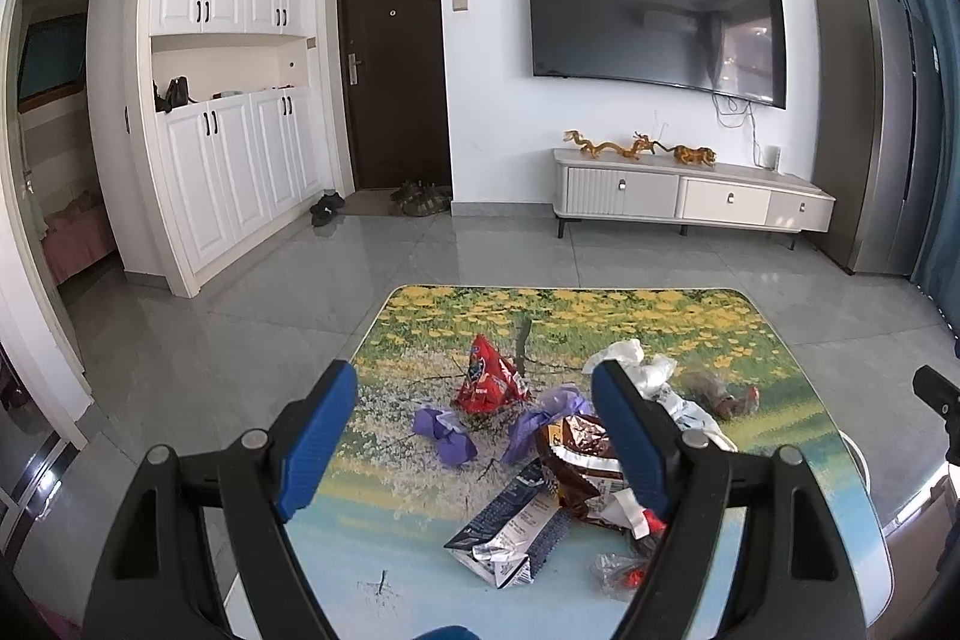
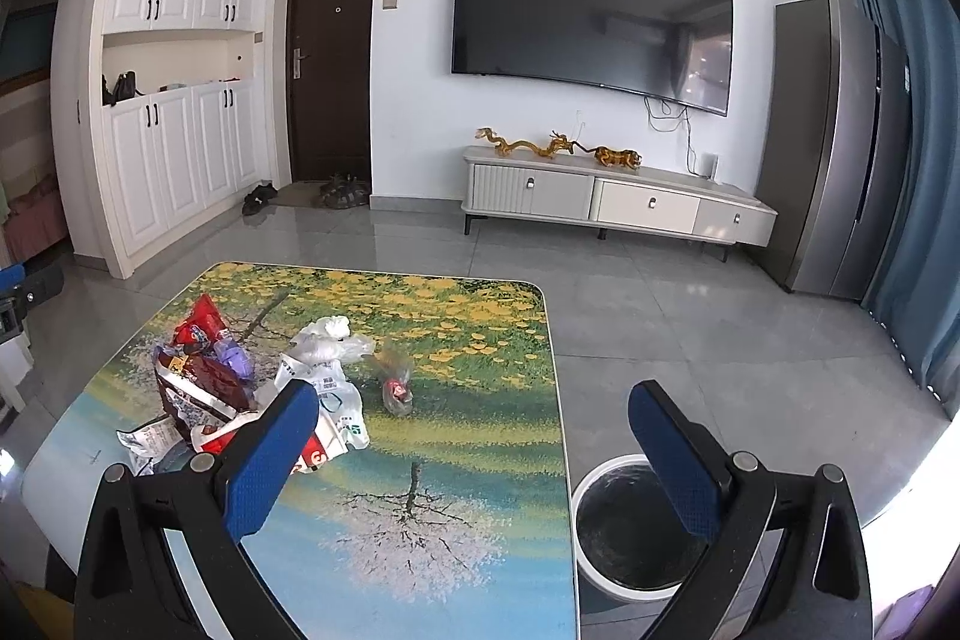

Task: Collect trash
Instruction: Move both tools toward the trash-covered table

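A heap of trash lies on the picture-printed table (image 1: 420,538): a red snack bag (image 1: 487,381), purple wrappers (image 1: 447,434), a brown foil bag (image 1: 579,466), a dark blue carton (image 1: 510,526) and white plastic bags (image 1: 636,367). My left gripper (image 1: 474,436) hovers open above the heap, nothing between its blue pads. In the right wrist view the heap sits at the left: red bag (image 2: 201,325), brown bag (image 2: 204,391), white bags (image 2: 327,358), a clear crumpled wrapper (image 2: 396,382). My right gripper (image 2: 474,454) is open and empty over the table's right edge, beside a white bin (image 2: 624,526).
The bin stands on the grey tiled floor (image 2: 690,316) just off the table's right side. Across the room are a TV stand (image 2: 618,202), a wall TV, a fridge (image 2: 840,148), white cabinets (image 1: 234,172) and a dark door with shoes in front of it.
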Tool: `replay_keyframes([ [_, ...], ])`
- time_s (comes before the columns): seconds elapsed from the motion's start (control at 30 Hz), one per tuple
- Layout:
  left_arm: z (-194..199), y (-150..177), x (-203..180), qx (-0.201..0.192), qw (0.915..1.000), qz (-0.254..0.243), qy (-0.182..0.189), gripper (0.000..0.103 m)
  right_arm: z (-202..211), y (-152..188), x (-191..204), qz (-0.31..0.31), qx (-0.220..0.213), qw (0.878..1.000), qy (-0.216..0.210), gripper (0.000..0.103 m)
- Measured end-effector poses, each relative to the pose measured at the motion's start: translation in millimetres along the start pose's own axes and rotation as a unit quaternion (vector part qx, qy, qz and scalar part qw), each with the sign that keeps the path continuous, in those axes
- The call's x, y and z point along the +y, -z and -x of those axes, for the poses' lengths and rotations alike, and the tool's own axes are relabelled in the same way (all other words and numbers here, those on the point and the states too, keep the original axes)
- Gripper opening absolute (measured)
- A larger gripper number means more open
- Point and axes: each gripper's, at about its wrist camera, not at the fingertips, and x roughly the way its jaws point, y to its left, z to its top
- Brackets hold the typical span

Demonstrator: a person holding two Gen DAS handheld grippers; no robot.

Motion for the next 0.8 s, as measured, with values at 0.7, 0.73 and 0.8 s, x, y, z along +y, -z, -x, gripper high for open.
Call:
replay_keyframes([
  [0.7, 5.0, 1.2, 28.7, -0.004, 0.9998, 0.014, -0.017, 0.08, 16.8, -0.2, -9.1, -0.04, -0.042, 0.997, -0.055, 0.103],
  [0.73, 3.9, 1.5, 31.0, -0.002, 0.9997, 0.014, -0.018, 0.08, 16.1, 0.3, -8.3, -0.041, -0.041, 0.997, -0.057, 0.103],
  [0.8, 0.7, 2.9, 36.4, 0.003, 0.9996, 0.021, -0.02, 0.08, 13.5, 1.1, -8.3, -0.042, -0.04, 0.997, -0.054, 0.103],
])
